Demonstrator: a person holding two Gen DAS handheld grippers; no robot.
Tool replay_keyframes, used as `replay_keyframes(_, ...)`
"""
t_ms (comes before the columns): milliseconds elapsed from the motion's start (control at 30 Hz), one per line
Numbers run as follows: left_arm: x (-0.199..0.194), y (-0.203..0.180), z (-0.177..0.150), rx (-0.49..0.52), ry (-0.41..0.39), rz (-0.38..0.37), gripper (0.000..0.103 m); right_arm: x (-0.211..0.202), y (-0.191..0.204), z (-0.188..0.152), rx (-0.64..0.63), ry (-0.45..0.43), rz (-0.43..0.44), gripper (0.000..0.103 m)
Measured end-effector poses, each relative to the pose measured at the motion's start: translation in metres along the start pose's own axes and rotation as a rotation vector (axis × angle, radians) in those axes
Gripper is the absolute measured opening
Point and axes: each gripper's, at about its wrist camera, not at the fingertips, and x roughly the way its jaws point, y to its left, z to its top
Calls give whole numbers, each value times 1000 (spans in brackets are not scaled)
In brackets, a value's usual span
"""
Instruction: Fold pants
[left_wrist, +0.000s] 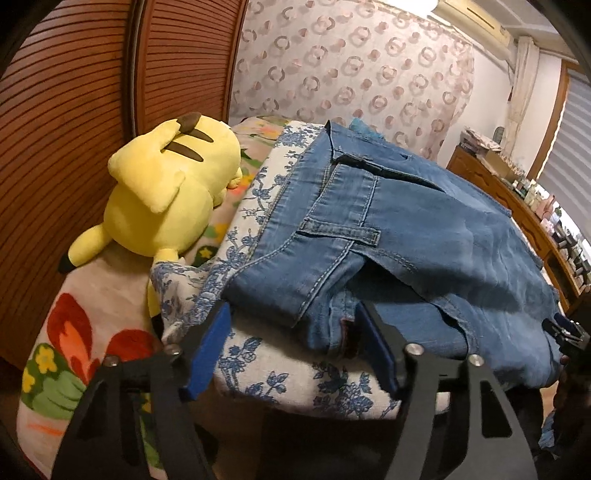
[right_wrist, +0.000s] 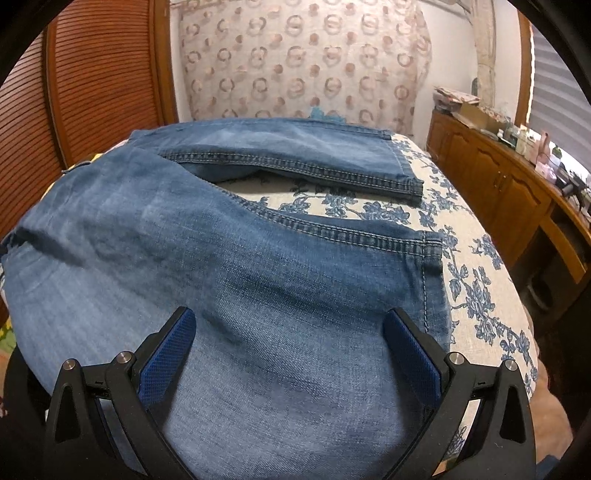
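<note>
**Both tools over the jeans on the bed**

My left tool (left_wrist: 295, 347) stands partly open at the near edge of the bed, its blue pads apart. The folded waistband corner of the jeans (left_wrist: 369, 229) lies between the pads; the right pad looks to be against the denim, while the left pad sits over the floral cover, clear of the cloth. It has no grip on anything. My right tool (right_wrist: 290, 350) stands wide open just above a pant leg, and I cannot tell whether its pads touch the fabric.

The bed (left_wrist: 280, 384) wears a white cover with blue flowers. A yellow plush toy (left_wrist: 166, 184) lies on a bright blanket beside the jeans. Behind are slatted wooden doors (left_wrist: 74, 110), a circle-patterned curtain (right_wrist: 303, 59) and a cluttered wooden sideboard (right_wrist: 498, 177).

The jeans lie spread across the bed, waistband toward my left tool, both legs running toward the right, hems apart.
</note>
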Motion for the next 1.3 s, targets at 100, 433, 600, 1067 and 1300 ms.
replay_keyframes(100, -2, 3, 2, -19, -27, 24, 44, 1, -2, 2, -13, 9, 10, 103)
replay_keyframes(433, 4, 6, 5, -33, -21, -11, 31, 0, 1, 2, -19, 14, 11, 103)
replay_keyframes(600, -2, 3, 4, -24, -36, -31, 19, -11, -9, -3, -5, 27, 0, 103)
replay_keyframes(1067, -15, -8, 15, 7, -87, -34, 12, -42, -47, -32, 67, 63, 4, 99)
replay_keyframes(1300, -16, -13, 20, 20, -112, -38, 12, -47, -50, -36, 59, 76, -1, 85)
